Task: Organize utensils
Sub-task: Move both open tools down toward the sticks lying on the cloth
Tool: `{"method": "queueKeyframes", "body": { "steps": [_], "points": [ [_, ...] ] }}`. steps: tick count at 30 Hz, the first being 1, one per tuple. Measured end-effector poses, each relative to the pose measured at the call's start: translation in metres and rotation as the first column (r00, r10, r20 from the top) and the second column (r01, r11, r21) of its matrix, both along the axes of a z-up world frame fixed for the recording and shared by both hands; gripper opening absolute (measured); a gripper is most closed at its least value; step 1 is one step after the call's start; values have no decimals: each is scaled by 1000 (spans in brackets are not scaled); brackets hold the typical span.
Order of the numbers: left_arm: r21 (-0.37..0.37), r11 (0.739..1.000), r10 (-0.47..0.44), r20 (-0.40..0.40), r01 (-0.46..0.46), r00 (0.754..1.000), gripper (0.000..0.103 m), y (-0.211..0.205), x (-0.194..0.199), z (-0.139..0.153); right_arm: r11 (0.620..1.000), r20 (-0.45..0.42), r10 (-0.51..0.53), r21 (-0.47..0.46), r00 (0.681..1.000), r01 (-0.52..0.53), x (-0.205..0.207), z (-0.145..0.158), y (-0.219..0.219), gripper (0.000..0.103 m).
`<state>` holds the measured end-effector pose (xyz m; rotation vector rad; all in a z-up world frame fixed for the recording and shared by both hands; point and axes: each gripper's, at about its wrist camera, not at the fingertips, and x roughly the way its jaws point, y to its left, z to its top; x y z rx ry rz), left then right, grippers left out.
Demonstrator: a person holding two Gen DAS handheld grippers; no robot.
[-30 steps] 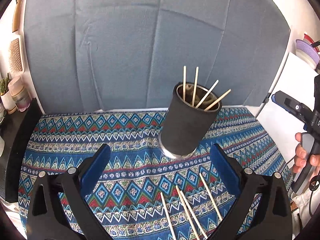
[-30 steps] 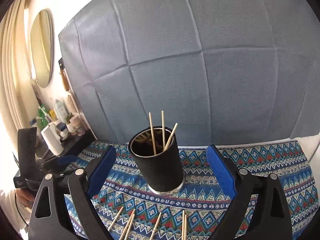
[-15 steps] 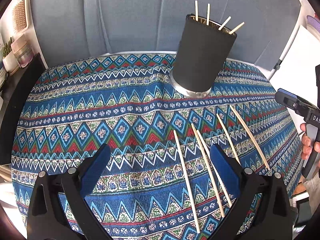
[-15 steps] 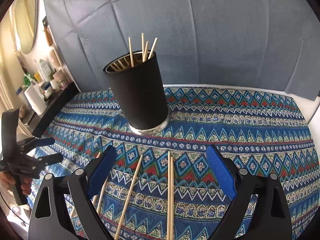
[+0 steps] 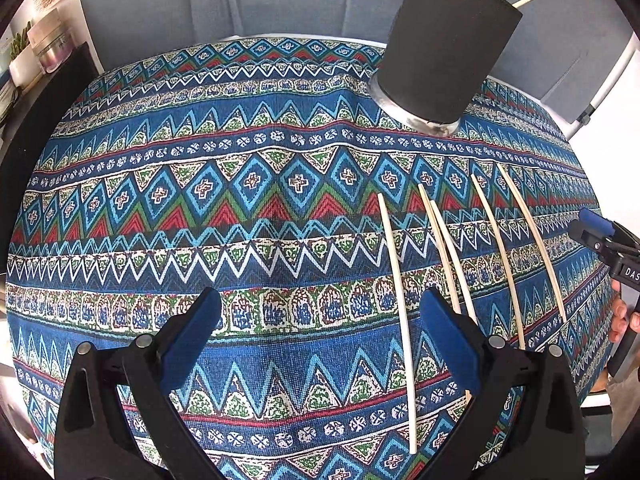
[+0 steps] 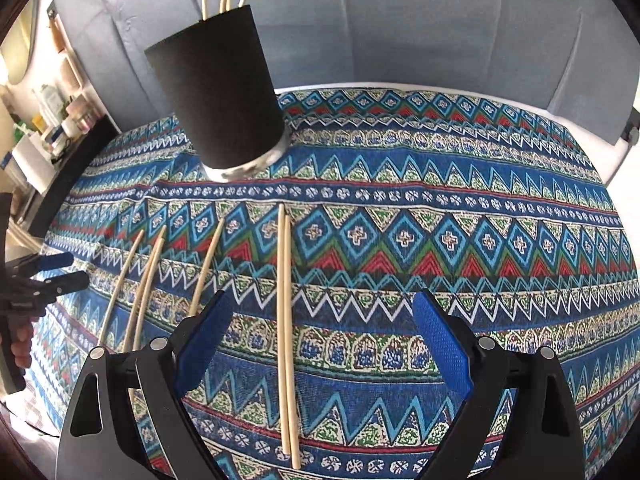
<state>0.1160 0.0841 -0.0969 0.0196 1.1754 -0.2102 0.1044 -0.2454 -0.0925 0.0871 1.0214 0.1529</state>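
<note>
Tilting downward over the last second, both cameras have been brought from a level look at the cup to a steep look at the surface, so the loose sticks are now fully shown. This is judged to mean the approach to the next pick has begun, with nothing yet gripped.

In the left wrist view, the left gripper [image 5: 320, 320] is held low over the cloth [image 5: 200, 216] with its jaws wide apart and nothing between them. One stick [image 5: 400, 300] lies just inside its right-hand pad; four more sticks [image 5: 500, 256] lie further right. The cup [image 5: 444, 48] stands upright at the far right, well apart from the jaws, with stick tips showing above its rim. The right gripper is seen at the far right edge.

In the right wrist view, the right gripper [image 6: 322, 320] is likewise empty, jaws wide apart. A pair of sticks [image 6: 284, 312], lying side by side and touching, runs between the pads, nearer the left one.

The cup holds at least four sticks, standing and leaning; five remain on the surface.
</note>
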Motion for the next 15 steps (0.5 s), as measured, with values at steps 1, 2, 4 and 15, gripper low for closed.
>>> {"method": "queueKeyframes", "body": {
  "steps": [1, 2, 4, 15],
  "points": [
    [12, 1000, 4, -4, -4, 1000, 97, -1, 0, -2, 1000, -13, -4, -10, 1000, 4, 1, -3, -1, 86],
    [19, 1000, 5, -8, -5, 1000, 97, -3, 0, -3, 1000, -23, -8, -21, 1000, 8, -1, -6, -2, 86],
    [23, 1000, 4, -24, -4, 1000, 97, -5, 1, -7, 1000, -41, -12, -25, 999, 11, -1, -11, -5, 86],
    [48, 999, 2, -56, 0, 998, 97, -11, 5, -20, 997, -125, 8, -72, 992, -17, 2, -28, -7, 79]
  ]
}}
